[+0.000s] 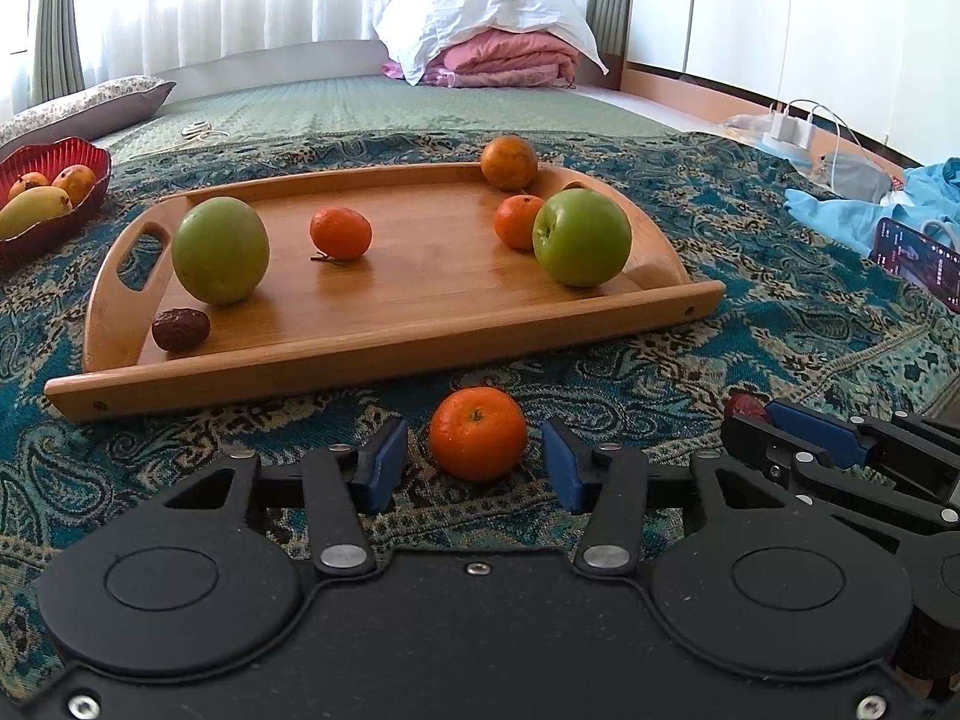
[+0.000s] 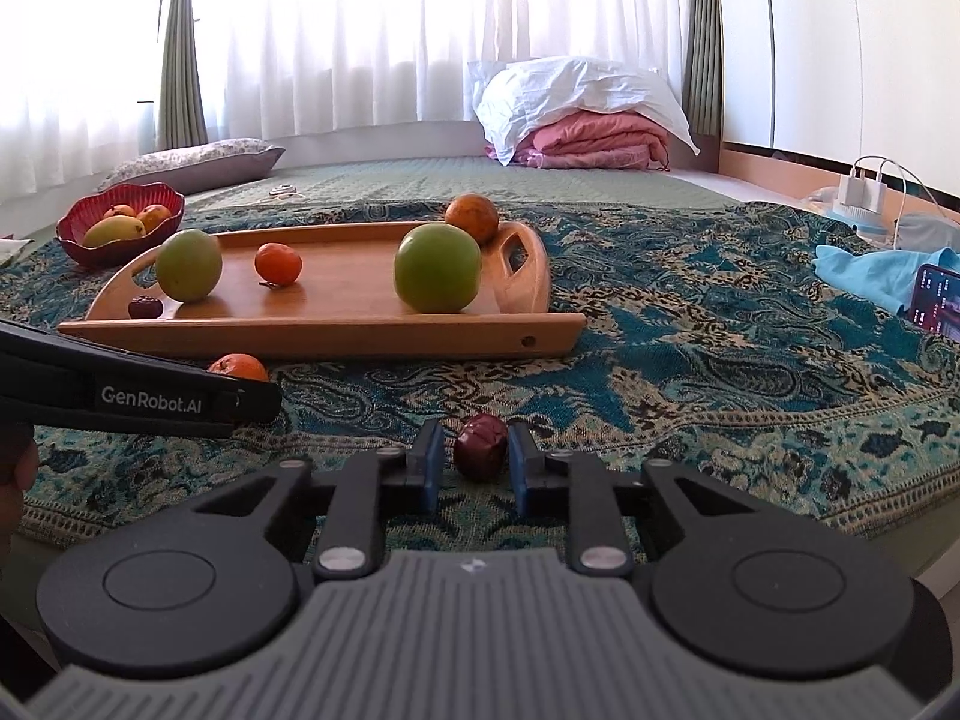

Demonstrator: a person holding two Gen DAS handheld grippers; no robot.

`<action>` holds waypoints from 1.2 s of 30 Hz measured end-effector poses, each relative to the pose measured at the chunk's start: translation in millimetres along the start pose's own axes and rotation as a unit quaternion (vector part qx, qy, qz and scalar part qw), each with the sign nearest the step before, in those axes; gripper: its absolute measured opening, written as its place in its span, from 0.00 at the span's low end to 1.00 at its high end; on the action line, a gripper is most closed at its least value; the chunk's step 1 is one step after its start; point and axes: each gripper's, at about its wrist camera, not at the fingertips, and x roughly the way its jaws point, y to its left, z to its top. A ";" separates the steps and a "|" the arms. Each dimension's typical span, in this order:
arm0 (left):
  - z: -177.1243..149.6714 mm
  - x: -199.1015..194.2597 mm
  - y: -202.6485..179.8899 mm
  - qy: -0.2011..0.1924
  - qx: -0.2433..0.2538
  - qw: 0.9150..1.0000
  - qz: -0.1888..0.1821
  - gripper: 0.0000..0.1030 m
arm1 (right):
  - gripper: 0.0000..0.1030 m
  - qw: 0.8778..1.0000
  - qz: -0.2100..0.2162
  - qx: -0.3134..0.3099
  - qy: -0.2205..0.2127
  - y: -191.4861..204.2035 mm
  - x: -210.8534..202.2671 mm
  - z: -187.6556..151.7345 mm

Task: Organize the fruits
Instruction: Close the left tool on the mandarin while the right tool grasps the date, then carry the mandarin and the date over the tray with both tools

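Observation:
A wooden tray point(image 1: 390, 354) lies on the patterned cloth and holds two green apples point(image 1: 220, 250), tangerines point(image 1: 340, 232) and a dark red date point(image 1: 180, 329). My left gripper point(image 1: 475, 461) is open, its blue pads on either side of a tangerine point(image 1: 478, 433) on the cloth in front of the tray, with gaps on both sides. My right gripper point(image 2: 475, 463) is open around a red date point(image 2: 480, 446) on the cloth, the right pad close to it. The right gripper also shows in the left wrist view point(image 1: 828, 438) beside that date point(image 1: 746, 407).
A red bowl point(image 2: 120, 246) with mangoes stands left of the tray. A phone point(image 2: 936, 300) and blue cloth point(image 2: 870, 276) lie at the right. Pillows and folded bedding point(image 2: 576, 120) are at the back by the curtains.

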 end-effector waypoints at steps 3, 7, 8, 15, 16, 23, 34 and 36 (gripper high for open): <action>-0.5 2.0 -1.9 0.001 0.001 1.000 0.002 0.45 | 0.26 1.000 0.001 0.002 0.003 -1.3 1.5 -0.3; -0.5 4.2 -3.7 0.001 0.002 1.000 0.004 0.38 | 0.22 1.000 0.000 0.000 0.005 -1.0 2.9 -0.8; -0.1 4.6 -3.9 0.001 0.001 1.000 0.006 0.35 | 0.22 1.000 0.000 0.000 0.005 -0.9 2.9 -0.5; 5.6 -2.1 -4.5 -0.015 -0.007 1.000 0.021 0.31 | 0.22 1.000 0.002 -0.005 -0.007 1.1 0.5 6.5; 7.3 -3.7 -4.0 -0.018 -0.007 1.000 0.022 0.31 | 0.22 1.000 0.003 -0.006 -0.010 1.8 0.6 8.5; 22.7 -9.4 5.6 -0.036 -0.018 0.998 0.040 0.31 | 0.22 1.000 0.016 -0.006 -0.025 8.8 7.1 26.1; 40.7 -1.2 35.0 -0.033 -0.030 0.995 0.085 0.31 | 0.22 0.998 0.057 -0.017 -0.025 30.1 32.4 56.0; 41.8 1.2 39.1 -0.031 -0.033 0.995 0.089 0.31 | 0.22 0.998 0.063 -0.015 -0.021 33.1 39.3 60.9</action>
